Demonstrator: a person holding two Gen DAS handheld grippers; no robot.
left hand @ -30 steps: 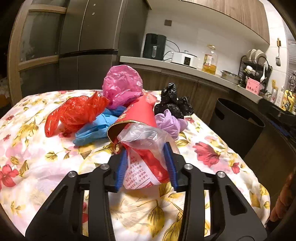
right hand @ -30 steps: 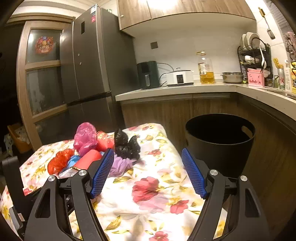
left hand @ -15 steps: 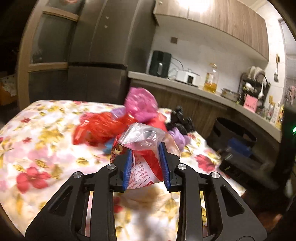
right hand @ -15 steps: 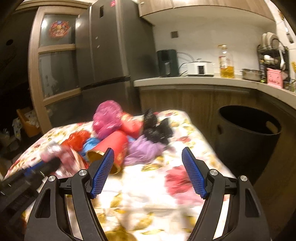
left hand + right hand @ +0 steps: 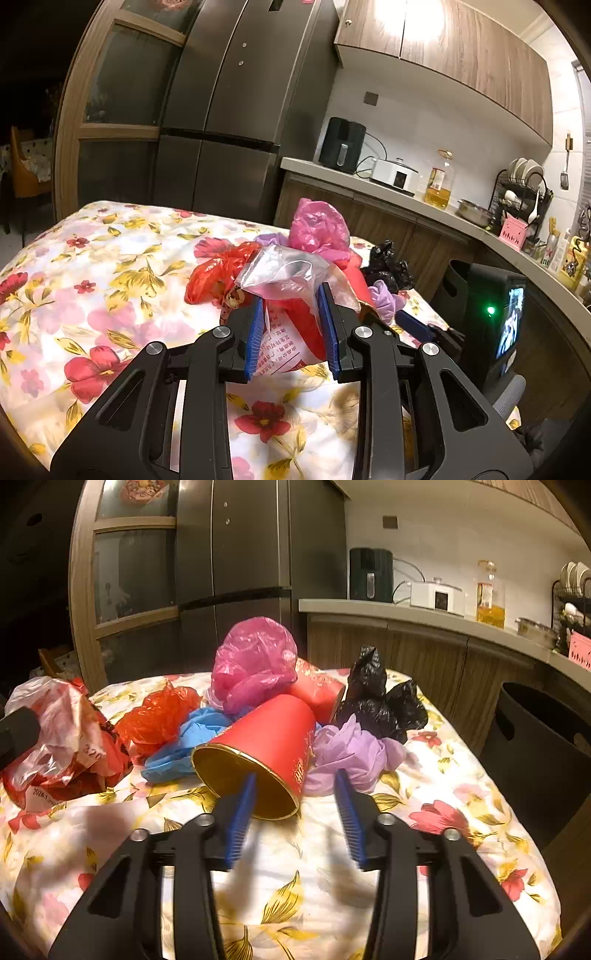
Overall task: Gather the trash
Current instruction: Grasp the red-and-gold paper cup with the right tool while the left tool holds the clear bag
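Note:
A clear plastic bag (image 5: 284,273) with red wrapping and printed text hangs above the floral tablecloth (image 5: 92,280), and my left gripper (image 5: 291,325) is shut on it. The same bag (image 5: 62,734) shows at the left of the right wrist view. A red paper cup (image 5: 266,734) with a gold inside lies on its side, mouth toward me. My right gripper (image 5: 295,775) is low at its rim with the jaws closing. One finger is before the mouth, the other outside the wall. The pads do not press it.
Behind the cup lie a pink bag (image 5: 255,661), a crumpled red bag (image 5: 159,716), blue plastic (image 5: 184,746), purple plastic (image 5: 351,749), a black bag (image 5: 380,701) and a second red cup (image 5: 317,690). A black bin (image 5: 535,746) stands right of the table.
The left gripper has lifted the clear bag off the table and carried it left of the pile. The right gripper has dropped toward the red cup and its jaws have narrowed.

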